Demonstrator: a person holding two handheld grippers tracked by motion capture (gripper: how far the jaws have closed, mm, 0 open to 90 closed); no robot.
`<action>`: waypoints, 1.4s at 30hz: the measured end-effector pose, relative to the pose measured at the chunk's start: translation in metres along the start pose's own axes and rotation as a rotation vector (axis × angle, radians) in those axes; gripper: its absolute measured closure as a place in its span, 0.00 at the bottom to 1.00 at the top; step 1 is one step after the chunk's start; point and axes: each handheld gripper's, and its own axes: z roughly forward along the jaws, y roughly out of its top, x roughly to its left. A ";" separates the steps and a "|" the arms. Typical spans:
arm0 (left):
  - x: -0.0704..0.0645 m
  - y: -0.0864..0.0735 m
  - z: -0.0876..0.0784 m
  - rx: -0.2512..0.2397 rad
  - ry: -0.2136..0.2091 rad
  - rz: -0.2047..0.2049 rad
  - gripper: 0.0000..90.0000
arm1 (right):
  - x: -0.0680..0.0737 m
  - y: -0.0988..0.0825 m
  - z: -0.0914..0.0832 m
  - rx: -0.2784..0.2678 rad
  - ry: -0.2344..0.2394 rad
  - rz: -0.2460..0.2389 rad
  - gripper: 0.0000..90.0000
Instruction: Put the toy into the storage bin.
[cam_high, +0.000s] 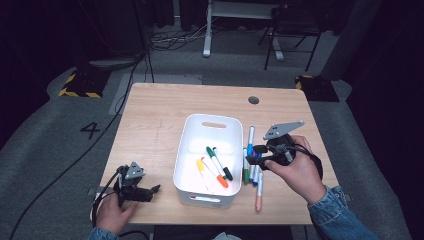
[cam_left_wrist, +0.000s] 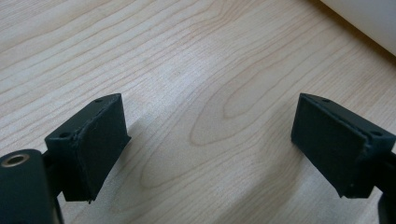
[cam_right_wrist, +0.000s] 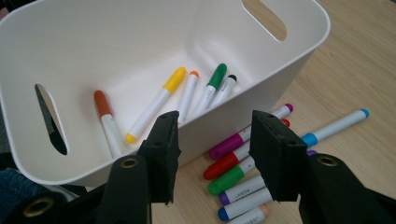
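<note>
Dark floor and cables surrounded the pale wooden worktop (cam_high: 150, 125), which carried a white bin (cam_high: 192, 130) near the middle of its near half. Markers (cam_high: 252, 167) lay in a loose row on the worktop just beside the bin's right wall, towards the near right corner; in the right gripper view they showed caps of purple, red, green, blue and a pale peach. One longer blue-capped marker (cam_right_wrist: 336, 125) lay a little apart from the row, on the side away from the bin. Inside the bin lay more markers (cam_right_wrist: 187, 95), with orange, yellow, green and black caps, resting on its floor.

Over the row outside the bin hung the right gripper (cam_high: 255, 154), its fingers (cam_right_wrist: 275, 154) partly apart with nothing between them, pointing towards the bin's wall. Its hand (cam_high: 295, 172) came in from the near right edge in a denim sleeve.

Near the near left corner the left gripper (cam_high: 150, 191) sat low over bare wood, well apart from the bin, its fingers (cam_left_wrist: 100, 135) spread wide and empty.
</note>
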 end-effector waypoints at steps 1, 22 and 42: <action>0.000 0.000 0.000 0.000 0.000 0.000 0.12 | -0.002 -0.003 0.000 0.007 -0.005 0.001 0.58; 0.000 0.000 0.000 -0.002 0.002 0.003 0.12 | -0.027 -0.085 0.054 0.160 -0.047 0.126 0.47; 0.000 0.000 0.000 -0.001 0.001 0.002 0.12 | -0.026 -0.120 0.083 0.230 -0.087 0.172 0.46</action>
